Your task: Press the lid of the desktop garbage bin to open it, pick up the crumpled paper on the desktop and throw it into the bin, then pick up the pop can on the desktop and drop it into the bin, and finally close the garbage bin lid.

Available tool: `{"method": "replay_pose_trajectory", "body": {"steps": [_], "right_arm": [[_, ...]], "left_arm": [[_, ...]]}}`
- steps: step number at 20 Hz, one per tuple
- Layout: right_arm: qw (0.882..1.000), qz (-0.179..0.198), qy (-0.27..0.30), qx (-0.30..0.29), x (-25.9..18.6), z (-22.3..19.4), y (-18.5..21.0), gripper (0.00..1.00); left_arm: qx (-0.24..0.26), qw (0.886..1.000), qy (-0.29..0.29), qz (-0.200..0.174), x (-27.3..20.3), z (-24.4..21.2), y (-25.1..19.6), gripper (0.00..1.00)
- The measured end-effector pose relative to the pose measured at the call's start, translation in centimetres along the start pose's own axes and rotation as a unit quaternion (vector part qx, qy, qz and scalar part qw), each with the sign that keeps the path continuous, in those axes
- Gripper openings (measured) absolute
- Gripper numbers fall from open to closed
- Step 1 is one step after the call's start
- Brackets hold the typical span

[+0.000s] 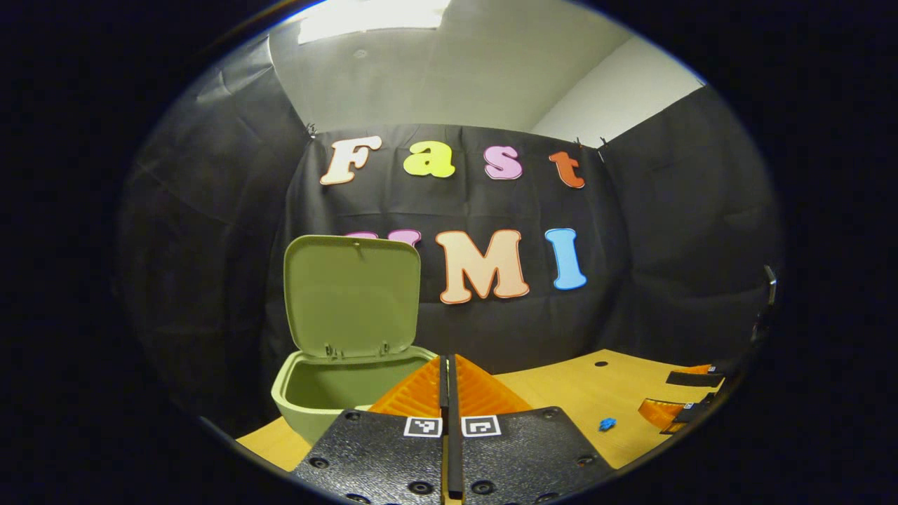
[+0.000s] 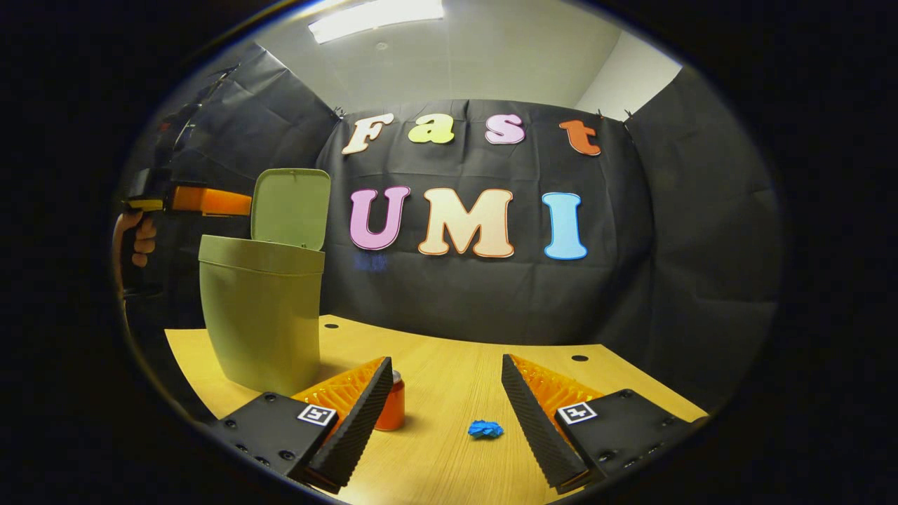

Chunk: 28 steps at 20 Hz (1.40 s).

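The green bin (image 1: 330, 393) stands with its lid (image 1: 351, 294) swung up and the inside bare. My left gripper (image 1: 447, 359) is shut with nothing in it, just above and to the right of the bin's rim. In the right gripper view the bin (image 2: 263, 315) stands at the left with its lid (image 2: 291, 208) upright, and a hand (image 2: 140, 238) holds the left gripper (image 2: 238, 203) beside the lid. My right gripper (image 2: 447, 361) is open and low over the table. The orange pop can (image 2: 391, 410) stands partly behind its left finger. The blue crumpled paper (image 2: 485, 428) lies between the fingers, nearer the right one.
The wooden table (image 2: 435, 351) runs back to the black cloth wall, with small round holes (image 2: 579, 358) near its far edge. In the left gripper view the blue paper (image 1: 607, 423) lies on the table next to the right gripper (image 1: 684, 394).
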State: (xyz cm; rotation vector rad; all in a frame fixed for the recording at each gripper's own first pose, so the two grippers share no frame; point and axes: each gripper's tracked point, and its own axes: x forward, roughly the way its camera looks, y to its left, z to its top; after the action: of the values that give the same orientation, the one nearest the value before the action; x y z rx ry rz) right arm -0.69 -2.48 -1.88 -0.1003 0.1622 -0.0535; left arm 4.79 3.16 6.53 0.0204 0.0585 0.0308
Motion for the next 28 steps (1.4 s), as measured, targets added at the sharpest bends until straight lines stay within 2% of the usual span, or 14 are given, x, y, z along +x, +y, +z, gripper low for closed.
{"method": "replay_pose_trajectory", "body": {"steps": [9,15,24,25,28], "right_arm": [[1.000,0.004,0.004,-0.009,0.3,-0.7,0.7,1.00],[1.000,0.002,0.005,-0.022,0.7,-1.0,0.9,0.98],[0.999,0.004,0.028,-0.026,1.9,-2.9,0.9,0.98],[0.999,0.003,0.031,-0.026,2.1,-3.1,0.8,0.98],[0.999,0.002,0.045,-0.029,2.6,-4.2,0.6,0.98]], "left_arm": [[-0.021,0.997,0.027,-0.066,-1.1,-4.4,-3.9,0.00],[-0.036,0.994,0.048,-0.096,-1.5,-7.8,-5.4,0.00],[-0.018,0.989,0.069,-0.132,-1.8,-11.6,-7.7,0.00],[-0.019,0.989,0.068,-0.132,-1.8,-11.9,-7.8,0.00],[-0.015,0.988,0.078,-0.134,-1.6,-13.0,-7.8,0.10]]}}
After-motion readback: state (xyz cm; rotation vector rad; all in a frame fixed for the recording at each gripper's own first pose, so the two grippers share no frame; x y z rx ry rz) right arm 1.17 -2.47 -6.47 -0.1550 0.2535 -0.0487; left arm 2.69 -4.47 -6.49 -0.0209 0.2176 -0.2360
